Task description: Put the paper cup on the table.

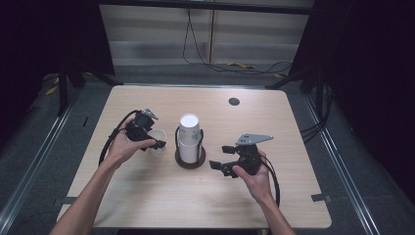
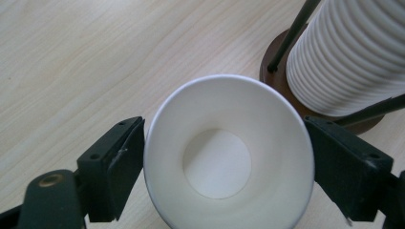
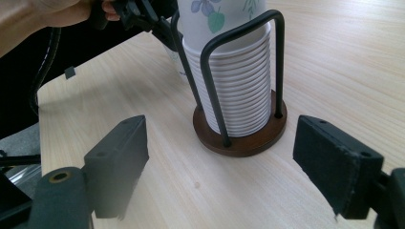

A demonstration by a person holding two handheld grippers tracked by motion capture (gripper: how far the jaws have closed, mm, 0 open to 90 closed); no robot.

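1. a paper cup is seen between the spread jaws of the left gripper, pads apparently just clear, seemingly to release it upright.
2. the right gripper is held spread and empty, the cup stack ahead of it.

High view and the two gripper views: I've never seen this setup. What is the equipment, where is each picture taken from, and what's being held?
There is no robot here. A person holds a hand-operated two-jaw gripper in each hand. The high view looks down on the wooden table from above the person's side. Each gripper view comes from a camera riding on that gripper and looking along its black jaws.

On the table stands a stack of paper cups in a wire holder with a round brown base.

The left gripper has a single white paper cup between its jaws, which sit right at the rim. I cannot tell whether they press on it.

The right gripper is open and empty, facing the holder.
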